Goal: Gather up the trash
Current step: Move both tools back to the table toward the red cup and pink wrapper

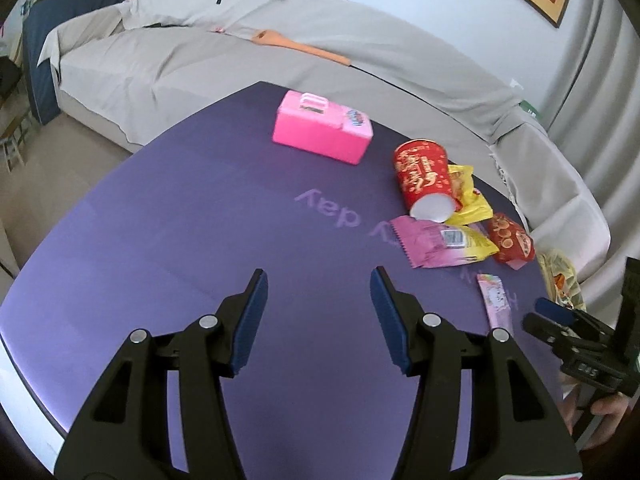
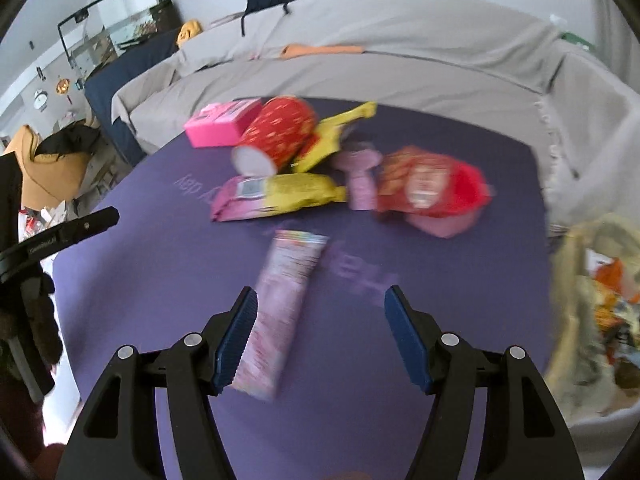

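Just ahead of the open right claw (image 2: 320, 312), a pink wrapper (image 2: 280, 312).

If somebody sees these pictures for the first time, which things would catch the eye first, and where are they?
First the cluster of bright snack wrappers on the purple table, around a red paper cup lying on its side. Behind it stands a pink box, near the sofa. Closest to the open right gripper lies a long pink wrapper, with a bag of collected trash at the right.
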